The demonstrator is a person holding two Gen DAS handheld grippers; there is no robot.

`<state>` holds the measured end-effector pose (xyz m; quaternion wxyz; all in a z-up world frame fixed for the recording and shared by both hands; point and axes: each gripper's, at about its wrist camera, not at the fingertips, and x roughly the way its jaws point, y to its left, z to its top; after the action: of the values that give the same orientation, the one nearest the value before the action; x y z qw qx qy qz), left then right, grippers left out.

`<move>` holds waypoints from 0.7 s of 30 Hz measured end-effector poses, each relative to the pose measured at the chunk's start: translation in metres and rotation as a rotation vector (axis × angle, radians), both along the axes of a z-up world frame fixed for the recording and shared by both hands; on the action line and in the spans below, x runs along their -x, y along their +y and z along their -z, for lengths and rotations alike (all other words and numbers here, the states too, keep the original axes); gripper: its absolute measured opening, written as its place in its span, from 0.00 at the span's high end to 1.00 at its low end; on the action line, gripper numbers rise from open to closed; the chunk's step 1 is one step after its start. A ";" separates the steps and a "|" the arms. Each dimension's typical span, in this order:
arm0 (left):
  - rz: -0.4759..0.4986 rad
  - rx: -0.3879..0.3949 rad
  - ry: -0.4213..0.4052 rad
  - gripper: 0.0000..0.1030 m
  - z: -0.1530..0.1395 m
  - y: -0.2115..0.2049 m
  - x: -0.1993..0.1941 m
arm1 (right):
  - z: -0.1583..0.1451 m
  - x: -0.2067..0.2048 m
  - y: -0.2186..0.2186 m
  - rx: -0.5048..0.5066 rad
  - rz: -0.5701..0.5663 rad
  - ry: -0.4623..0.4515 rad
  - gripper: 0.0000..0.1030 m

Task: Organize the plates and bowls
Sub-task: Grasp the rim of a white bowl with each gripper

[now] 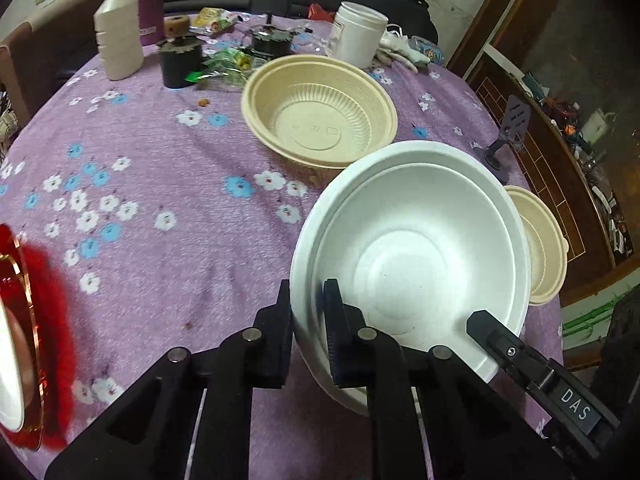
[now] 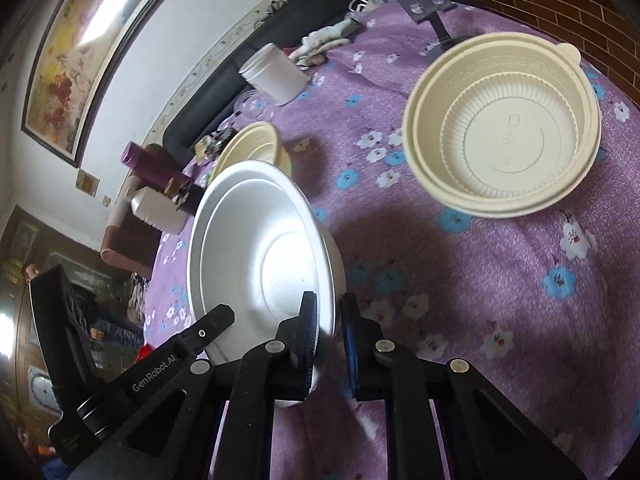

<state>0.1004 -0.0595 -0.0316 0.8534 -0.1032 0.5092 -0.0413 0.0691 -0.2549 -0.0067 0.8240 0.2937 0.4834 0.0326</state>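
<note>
Two grippers pinch the same white bowl (image 1: pixel 412 248) at opposite sides of its rim. The left gripper (image 1: pixel 308 320) has one finger outside the wall and one inside, jaws closed on the rim's near-left edge. The right gripper (image 2: pixel 330 328) does the same on the other side: its left finger sits inside the bowl, its right finger outside, and the wall is clamped between them. In the left wrist view the right gripper's black body crosses the bowl's near-right rim.

The white bowl is tilted; neither view shows whether its base touches the purple flowered tablecloth (image 1: pixel 160 160). Beyond the white bowl, toward the cluttered far side of the table, sits a large cream bowl (image 1: pixel 320 112), upright and apart from it, with a strip of bare cloth between their rims. To the right of the white bowl, close to the table's edge, a second cream bowl (image 1: pixel 540 244) is partly hidden behind its rim. Left of the white bowl lies a wide open stretch of cloth, ending at a red-trimmed plate (image 1: pixel 24 320) at the frame edge.

Behind the large cream bowl stand a white jar (image 1: pixel 356 36), a beige bottle (image 1: pixel 118 36) and dark round tins (image 1: pixel 178 62).
</note>
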 end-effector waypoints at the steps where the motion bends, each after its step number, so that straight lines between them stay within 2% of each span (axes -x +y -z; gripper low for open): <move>1: -0.005 0.001 -0.003 0.89 -0.001 0.003 0.003 | -0.002 0.002 0.004 0.001 -0.008 -0.002 0.87; 12: -0.060 0.020 -0.018 0.90 -0.005 0.040 0.030 | -0.007 0.016 0.040 -0.008 -0.085 -0.011 0.88; 21: -0.118 0.012 -0.070 0.90 -0.018 0.073 0.057 | -0.013 0.018 0.073 -0.014 -0.165 -0.028 0.89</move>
<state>0.0437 0.0139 -0.0135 0.8711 -0.1369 0.4717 0.0024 0.0514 -0.1816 0.0067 0.8230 0.2581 0.4944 0.1080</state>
